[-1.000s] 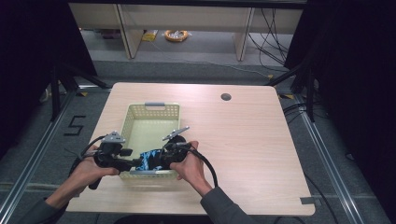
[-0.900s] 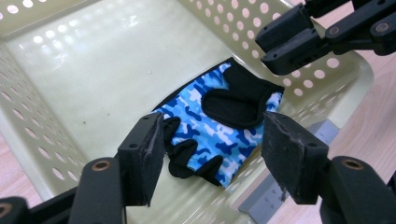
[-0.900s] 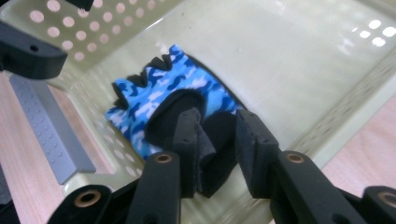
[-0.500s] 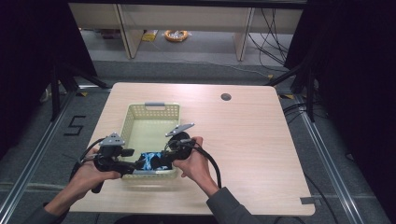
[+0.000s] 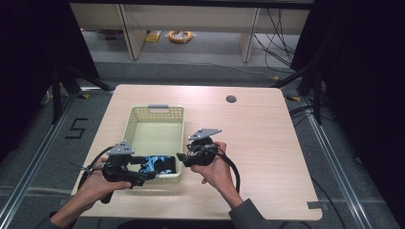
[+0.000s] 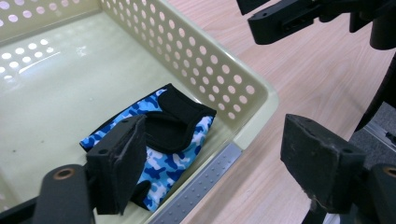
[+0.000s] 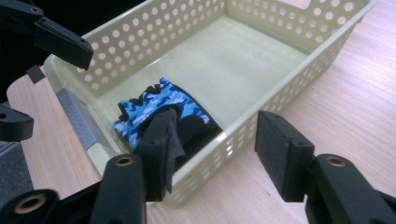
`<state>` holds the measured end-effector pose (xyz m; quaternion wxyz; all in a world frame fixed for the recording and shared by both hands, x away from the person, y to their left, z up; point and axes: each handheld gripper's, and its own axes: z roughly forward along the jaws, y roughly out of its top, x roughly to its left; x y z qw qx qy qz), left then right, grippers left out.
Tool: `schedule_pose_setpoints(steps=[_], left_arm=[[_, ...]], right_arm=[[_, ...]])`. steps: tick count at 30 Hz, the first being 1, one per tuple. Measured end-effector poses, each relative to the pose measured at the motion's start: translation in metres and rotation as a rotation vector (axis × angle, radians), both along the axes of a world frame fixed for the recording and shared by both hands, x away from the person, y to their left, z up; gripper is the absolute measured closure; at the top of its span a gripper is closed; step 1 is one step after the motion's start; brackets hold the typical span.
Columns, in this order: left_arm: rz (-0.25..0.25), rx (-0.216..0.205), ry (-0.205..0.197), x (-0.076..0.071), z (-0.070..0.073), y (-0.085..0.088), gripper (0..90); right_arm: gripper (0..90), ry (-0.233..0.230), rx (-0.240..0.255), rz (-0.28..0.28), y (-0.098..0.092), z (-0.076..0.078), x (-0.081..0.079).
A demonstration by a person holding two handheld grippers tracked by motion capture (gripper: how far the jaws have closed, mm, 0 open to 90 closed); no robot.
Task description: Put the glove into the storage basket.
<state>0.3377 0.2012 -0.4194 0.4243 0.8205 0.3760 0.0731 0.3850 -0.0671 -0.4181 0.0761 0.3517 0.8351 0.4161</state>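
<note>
A blue camouflage fingerless glove (image 5: 156,165) (image 6: 173,136) (image 7: 164,105) with black trim lies flat in the near right corner of a pale yellow perforated basket (image 5: 155,112) (image 6: 219,77) (image 7: 280,100). My left gripper (image 5: 146,174) (image 6: 222,158) hovers at the basket's near edge, pointing right. Its jaws have just been opening and stand open with nothing pressed between them. My right gripper (image 5: 181,156) (image 7: 219,149) sits just outside the basket's right wall, pointing left. Its jaws have also just been opening and grip nothing.
The basket stands on the left half of a light wooden table (image 5: 258,138) and has a grey handle (image 5: 158,107) at its far end. A round cable hole (image 5: 231,99) lies at the far side. Cables trail from both grippers toward the near edge.
Both grippers were close together on the glove over the basket's near end. The glove now lies loose in the basket, the right gripper has drawn right and up, and both pairs of jaws are wider.
</note>
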Motion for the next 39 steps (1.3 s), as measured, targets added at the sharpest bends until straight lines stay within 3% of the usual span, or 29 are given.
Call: schedule_pose_setpoints(steps=[2,4,12,17,21,22,26,38,39], left_arm=[[0.001,-0.038,-0.003,-0.001,0.001,-0.002,19.7],[0.002,-0.044,-0.009,-0.002,0.002,-0.002,19.3],[0.007,-0.054,-0.015,-0.004,0.004,-0.002,18.1],[-0.022,-0.062,-0.015,-0.009,0.004,-0.007,18.1],[-0.047,-0.061,-0.022,-0.014,0.005,-0.013,18.6],[-0.043,-0.077,-0.023,-0.016,0.005,-0.015,18.7],[-0.061,-0.062,-0.033,-0.02,0.005,-0.019,18.7],[-0.082,-0.108,-0.029,-0.036,-0.004,-0.027,16.7],[-0.077,-0.133,-0.014,-0.039,-0.006,-0.03,16.6]], right_arm=[[46.8,-0.009,0.012,-0.006,-0.005,0.002,-0.002],[45.3,-0.026,0.041,-0.004,-0.013,0.004,-0.004],[42.9,-0.05,0.069,-0.028,-0.037,0.008,-0.01],[42.3,-0.036,0.106,-0.049,-0.047,0.009,-0.016],[41.5,-0.047,0.103,-0.047,-0.056,0.009,-0.019],[41.5,-0.035,0.119,-0.047,-0.057,0.009,-0.021],[41.2,-0.051,0.126,-0.047,-0.065,0.007,-0.023],[35.6,-0.048,0.157,-0.088,-0.099,-0.003,-0.037],[34.0,-0.04,0.171,-0.099,-0.103,-0.004,-0.042]])
